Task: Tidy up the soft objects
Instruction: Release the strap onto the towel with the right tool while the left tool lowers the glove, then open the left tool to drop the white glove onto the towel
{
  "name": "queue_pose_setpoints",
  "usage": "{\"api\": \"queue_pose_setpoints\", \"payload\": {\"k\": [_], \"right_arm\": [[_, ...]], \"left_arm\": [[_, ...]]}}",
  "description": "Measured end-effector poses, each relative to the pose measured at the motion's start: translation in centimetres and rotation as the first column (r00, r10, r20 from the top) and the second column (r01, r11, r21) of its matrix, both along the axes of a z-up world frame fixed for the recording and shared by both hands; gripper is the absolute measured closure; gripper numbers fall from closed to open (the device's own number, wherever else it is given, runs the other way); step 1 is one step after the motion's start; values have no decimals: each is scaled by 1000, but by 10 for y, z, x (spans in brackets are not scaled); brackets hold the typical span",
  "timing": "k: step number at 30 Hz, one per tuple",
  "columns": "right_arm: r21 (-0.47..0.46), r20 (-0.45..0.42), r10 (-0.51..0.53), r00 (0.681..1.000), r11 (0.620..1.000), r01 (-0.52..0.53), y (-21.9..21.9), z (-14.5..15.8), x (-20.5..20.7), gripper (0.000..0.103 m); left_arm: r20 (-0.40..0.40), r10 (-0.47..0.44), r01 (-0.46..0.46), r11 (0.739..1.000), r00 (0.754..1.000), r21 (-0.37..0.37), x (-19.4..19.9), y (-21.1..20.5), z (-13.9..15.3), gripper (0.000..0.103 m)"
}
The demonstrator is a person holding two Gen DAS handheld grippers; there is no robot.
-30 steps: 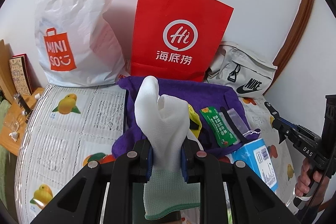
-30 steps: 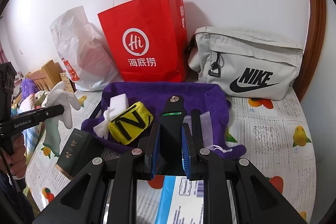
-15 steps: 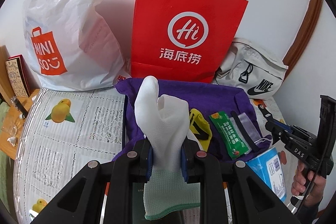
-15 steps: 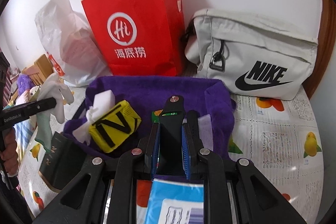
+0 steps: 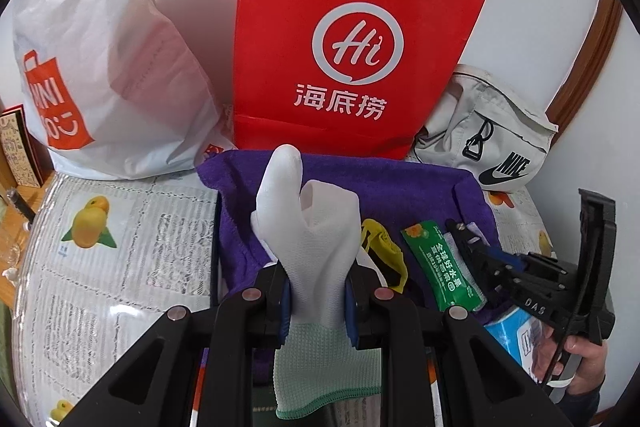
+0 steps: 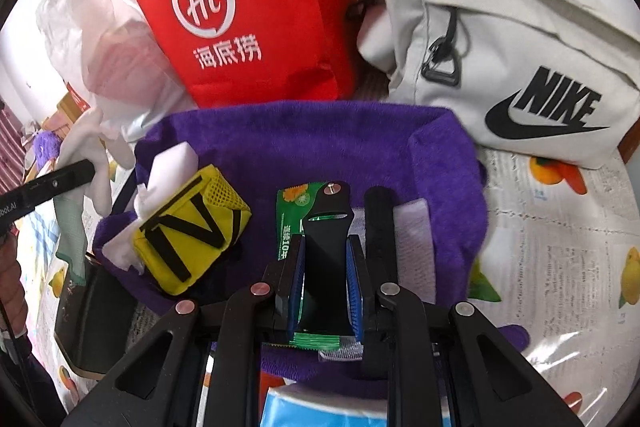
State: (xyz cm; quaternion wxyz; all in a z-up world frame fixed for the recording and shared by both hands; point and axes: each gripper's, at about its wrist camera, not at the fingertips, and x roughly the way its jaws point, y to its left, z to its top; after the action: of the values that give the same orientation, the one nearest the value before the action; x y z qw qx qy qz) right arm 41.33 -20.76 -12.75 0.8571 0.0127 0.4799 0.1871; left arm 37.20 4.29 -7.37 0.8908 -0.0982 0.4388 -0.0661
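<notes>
Left wrist view: the left gripper [image 5: 316, 303] has its fingers [image 5: 285, 307] nearly closed, pinching a white glove [image 5: 310, 227] at the wrist, so the glove's thumb and folded digits stand up ahead of the pads and the green-edged cuff hangs below them. The glove is in the air over the near edge of the purple towel [image 5: 400, 187], which is spread on a bed with a fruit-print cover [image 5: 120, 247]. To set it down well, lower until the limp digits touch the towel first, aim for the bare purple patch behind the yellow pouch [image 5: 386, 251] and green sachet [image 5: 444, 267], and open only when the glove's weight is on the cloth, so that it does not slide off the edge. The right gripper [image 5: 468, 239] comes in from the right beside the sachet; keep the 2 tools apart.

Right wrist view: the right gripper's fingers [image 6: 298, 283] are nearly closed on a black strap [image 6: 324, 259], whose end with a small pin points towards the back of the towel. It hangs just above the sachet and a pale mesh bag [image 6: 412, 247]. I would lay it flat alongside these, not on the sachet. The red paper bag [image 6: 248, 7] and grey Nike bag [image 6: 500, 47] stand behind the towel.
</notes>
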Motion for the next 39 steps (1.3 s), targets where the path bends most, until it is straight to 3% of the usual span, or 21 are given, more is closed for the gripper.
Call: {"api": "queue_pose_setpoints", "payload": {"k": [5, 8, 10, 16, 24, 32, 34, 37, 38, 39], "right_arm": [[14, -41, 9, 999, 1000, -9, -2, -3, 6, 82], [2, -18, 6, 1000, 1000, -6, -3, 0, 1, 77], [1, 0, -1, 1000, 1000, 1, -5, 5, -6, 66], [5, 86, -13, 996, 1000, 13, -20, 29, -38, 61], [27, 157, -10, 987, 1000, 5, -30, 47, -66, 60], [28, 163, 11, 987, 1000, -15, -30, 44, -68, 60], [29, 160, 14, 987, 999, -19, -29, 43, -67, 60], [28, 156, 13, 988, 999, -18, -28, 41, -67, 60], [27, 155, 15, 988, 999, -19, -27, 41, -68, 60], [27, 154, 15, 988, 999, -19, -27, 41, -70, 60]], "left_arm": [[-12, -11, 11, 1000, 1000, -5, 6, -7, -3, 83], [-5, -22, 22, 1000, 1000, -9, 10, -14, -1, 83], [-1, -27, 27, 1000, 1000, -11, 12, -17, 0, 83], [-3, -28, 28, 1000, 1000, -7, 25, -30, -2, 83], [-17, -43, 43, 999, 999, 1, 49, -51, -15, 83], [-69, -41, 42, 999, 997, 23, 61, -61, -35, 81], [-76, -39, 40, 999, 996, 23, 63, -61, -37, 76], [-82, -18, 22, 999, 996, 44, 63, -59, -36, 44], [-76, 1, 3, 998, 997, 55, 62, -57, -34, 38], [-72, 9, -5, 998, 997, 55, 61, -55, -33, 38]]}}
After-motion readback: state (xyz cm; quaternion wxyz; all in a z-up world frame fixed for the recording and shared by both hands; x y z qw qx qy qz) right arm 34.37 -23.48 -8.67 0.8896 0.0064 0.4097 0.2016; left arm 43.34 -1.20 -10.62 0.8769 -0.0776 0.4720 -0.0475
